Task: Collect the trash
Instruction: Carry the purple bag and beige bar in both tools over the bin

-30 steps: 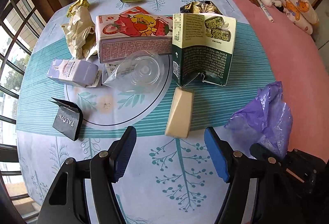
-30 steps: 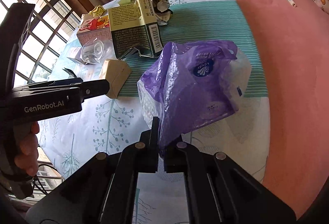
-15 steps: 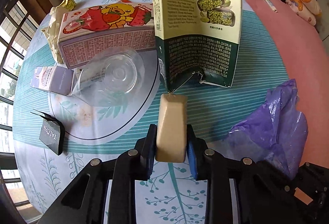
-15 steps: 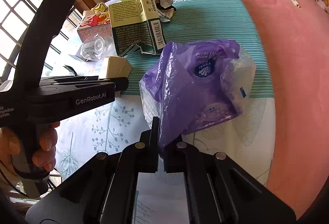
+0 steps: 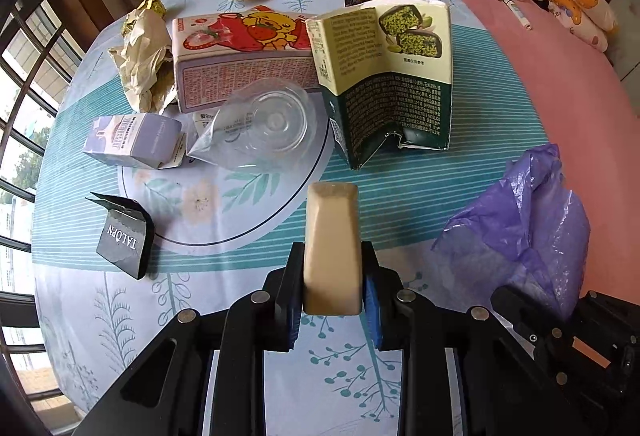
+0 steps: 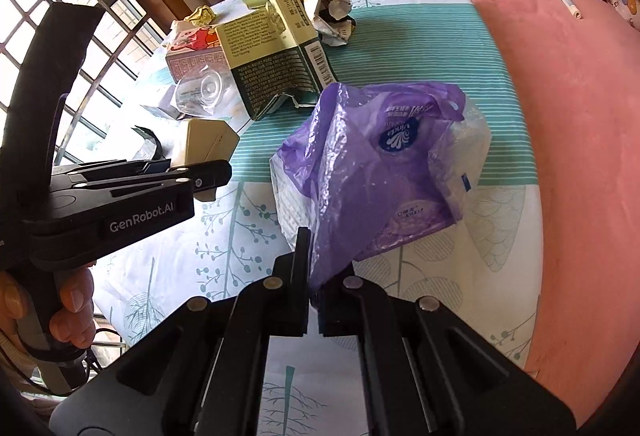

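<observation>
1. Litter crowds the left and far side of your table: a black torn packet, a small lilac carton, crumpled paper, a clear plastic lid, a strawberry-print box and an opened green box. All of it lies well apart from your tools, none of it collected yet.

2. Centre frame, your left gripper is clamped on the beige block, its pads pressing the two long sides near the rear end. That side-on hold leaves the front end jutting free, which looks suited to tipping it nose-first into a bag. In the right wrist view the block appears to be raised off the cloth.

3. To the right, your right gripper is pinched tight on the rim of the purple plastic bag, holding it up beside the block. Only one edge is held, so the mouth sags; it may need opening before anything drops in.

4. Against a second ago, your left tool has gone from wide apart, with the block lying flat on the table ahead of it, to closed around it. Half a second ago the block's tip sat right at the green box; now it stands clear of it. The bag hangs much as it did.
</observation>
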Tool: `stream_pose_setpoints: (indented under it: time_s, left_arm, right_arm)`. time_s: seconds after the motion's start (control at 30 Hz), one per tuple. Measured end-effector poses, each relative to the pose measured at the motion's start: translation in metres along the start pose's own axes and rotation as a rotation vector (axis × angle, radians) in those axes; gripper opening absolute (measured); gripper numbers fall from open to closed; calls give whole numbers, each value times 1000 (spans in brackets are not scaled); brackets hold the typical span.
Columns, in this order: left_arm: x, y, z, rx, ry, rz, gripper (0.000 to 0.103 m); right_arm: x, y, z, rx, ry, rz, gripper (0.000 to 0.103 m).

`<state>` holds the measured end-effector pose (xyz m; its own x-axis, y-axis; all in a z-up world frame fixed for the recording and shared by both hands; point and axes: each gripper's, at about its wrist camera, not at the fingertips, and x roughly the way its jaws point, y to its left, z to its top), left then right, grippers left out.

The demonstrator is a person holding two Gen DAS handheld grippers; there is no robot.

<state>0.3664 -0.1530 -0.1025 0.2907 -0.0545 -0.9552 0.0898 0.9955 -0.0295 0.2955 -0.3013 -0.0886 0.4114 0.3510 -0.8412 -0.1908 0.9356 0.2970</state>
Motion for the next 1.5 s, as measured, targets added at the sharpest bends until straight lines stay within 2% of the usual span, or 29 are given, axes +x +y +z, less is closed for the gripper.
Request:
stream_pose_setpoints:
  time_s: [0.2, 0.43, 0.8, 0.97, 1.1, 1.27, 1.5]
  left_arm:
    - [-42, 20, -15, 18, -53, -20, 25]
    - [-108, 46, -66, 82, -119, -29, 25]
    - [-189, 102, -171, 202, -191, -71, 25]
    - [-208, 117, -216, 242, -188, -102, 25]
    - [-209, 126, -253, 278, -165, -111, 25]
    - [-190, 135, -290, 268, -95, -128, 25]
    - [-136, 136, -328, 217, 29, -153, 25]
  right_arm:
    - [-22, 32, -10, -15, -45, -2, 0]
    - [-58, 82, -39, 10, -115, -26, 0]
    - [-107, 187, -130, 9, -169, -83, 0]
    - [-123, 225, -178, 22, -171, -107, 0]
    - [-124, 242, -215, 34, -126, -114, 0]
    - [-114, 246, -245, 35, -53, -133, 0]
    - [-69, 235, -294, 54, 102, -149, 0]
